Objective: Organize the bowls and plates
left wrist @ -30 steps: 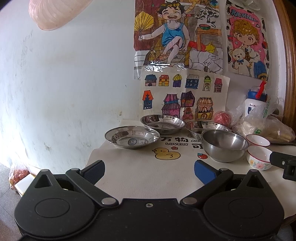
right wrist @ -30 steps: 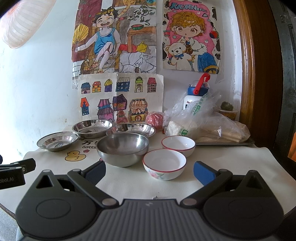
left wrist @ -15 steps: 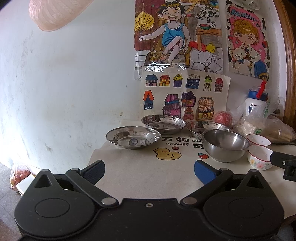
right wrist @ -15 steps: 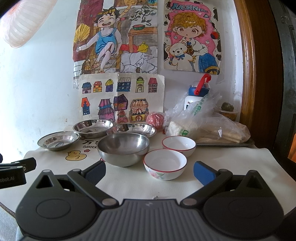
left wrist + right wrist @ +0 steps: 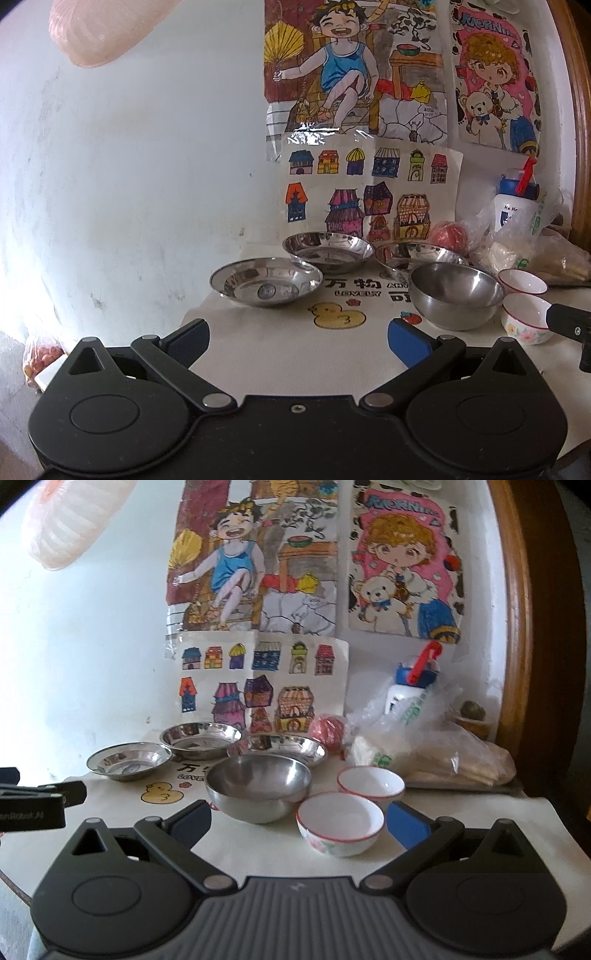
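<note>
Three shallow steel plates stand toward the back of the table: the leftmost plate [image 5: 266, 282] [image 5: 129, 761], a middle plate [image 5: 328, 251] [image 5: 201, 739] and a right plate [image 5: 415, 254] [image 5: 277, 748]. A deep steel bowl [image 5: 456, 295] [image 5: 258, 788] sits in front of them. Two white red-rimmed bowls stand to its right, the near one [image 5: 340, 825] [image 5: 524, 319] and the far one [image 5: 370, 783] [image 5: 522, 281]. My left gripper [image 5: 298, 339] is open and empty, short of the leftmost plate. My right gripper [image 5: 301, 821] is open, its fingers on either side of the near white bowl's front.
A white mat [image 5: 280, 354] with a yellow duck print covers the table. Plastic bags [image 5: 424, 746], a blue-capped bottle [image 5: 413, 686] and a red ball [image 5: 327, 731] crowd the back right. Drawings hang on the wall behind. The table's left edge drops to the floor.
Both grippers have moved forward toward the dishes; the right one has come close to the near white bowl. Nothing has been taken hold of.
</note>
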### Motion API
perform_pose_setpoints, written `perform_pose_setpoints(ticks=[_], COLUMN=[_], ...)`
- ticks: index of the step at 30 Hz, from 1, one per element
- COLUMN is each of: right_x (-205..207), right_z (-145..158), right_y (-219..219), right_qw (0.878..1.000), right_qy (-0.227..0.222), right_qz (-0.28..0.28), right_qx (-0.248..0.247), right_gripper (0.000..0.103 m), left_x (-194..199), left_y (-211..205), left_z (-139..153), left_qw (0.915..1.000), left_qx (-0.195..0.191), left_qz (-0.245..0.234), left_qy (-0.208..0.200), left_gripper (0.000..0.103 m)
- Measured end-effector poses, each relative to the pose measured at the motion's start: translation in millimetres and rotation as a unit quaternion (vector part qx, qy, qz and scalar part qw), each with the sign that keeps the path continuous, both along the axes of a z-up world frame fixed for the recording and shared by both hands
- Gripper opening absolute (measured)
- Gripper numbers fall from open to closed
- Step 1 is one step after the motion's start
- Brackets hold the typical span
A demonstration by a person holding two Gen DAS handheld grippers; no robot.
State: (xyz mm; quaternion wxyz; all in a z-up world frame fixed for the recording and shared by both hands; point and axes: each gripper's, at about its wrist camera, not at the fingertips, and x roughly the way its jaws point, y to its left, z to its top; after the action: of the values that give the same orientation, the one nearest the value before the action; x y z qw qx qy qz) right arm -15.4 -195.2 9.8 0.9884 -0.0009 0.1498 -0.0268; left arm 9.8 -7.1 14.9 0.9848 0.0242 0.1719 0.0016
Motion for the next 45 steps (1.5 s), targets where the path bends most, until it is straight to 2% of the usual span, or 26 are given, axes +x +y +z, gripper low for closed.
perform_pose_setpoints(ticks=[7, 14, 18, 24, 27, 30, 33, 37, 45], right_x=[30.9, 83.3, 120.2, 178.6, 204.0, 229.5, 253.2, 278.8, 320.9], right_z=[15.0, 32.3, 42.7, 50.9, 51.0, 48.3, 44.9, 39.1, 25.1], right_y=[-13.6, -32.8, -43.9, -67.3, -73.4, -78.6, -81.6, -84.8, -93.7], right_qw=[0.999, 0.996, 0.993, 0.989, 0.984, 0.979, 0.974, 0.969, 0.959], right_qy=[0.004, 0.029, 0.036, 0.066, 0.095, 0.126, 0.158, 0.184, 0.229], right_qz=[0.041, 0.089, 0.111, 0.135, 0.15, 0.161, 0.163, 0.165, 0.167], right_qx=[-0.017, -0.011, -0.014, -0.003, 0.004, 0.02, 0.015, 0.007, 0.02], right_gripper=[0.103, 0.103, 0.103, 0.103, 0.103, 0.103, 0.103, 0.103, 0.098], left_x=[32.9, 93.7, 132.6, 187.5, 211.6, 238.0, 260.1, 279.3, 305.1], left_y=[0.8, 4.4, 0.7, -18.6, -29.3, -36.0, -42.2, -45.2, -47.1], left_z=[15.4, 34.7, 45.2, 52.9, 51.6, 45.7, 37.1, 25.7, 8.9], left_qw=[0.9994, 0.9961, 0.9911, 0.9789, 0.9732, 0.9651, 0.9578, 0.9541, 0.9359], left_qx=[0.006, -0.012, -0.024, -0.046, -0.057, -0.075, -0.088, -0.097, -0.141], left_qz=[-0.034, -0.084, -0.121, -0.168, -0.178, -0.182, -0.18, -0.17, -0.172], left_qy=[0.008, 0.027, 0.051, 0.107, 0.134, 0.173, 0.206, 0.227, 0.273], left_gripper=[0.102, 0.102, 0.102, 0.102, 0.102, 0.102, 0.102, 0.101, 0.098])
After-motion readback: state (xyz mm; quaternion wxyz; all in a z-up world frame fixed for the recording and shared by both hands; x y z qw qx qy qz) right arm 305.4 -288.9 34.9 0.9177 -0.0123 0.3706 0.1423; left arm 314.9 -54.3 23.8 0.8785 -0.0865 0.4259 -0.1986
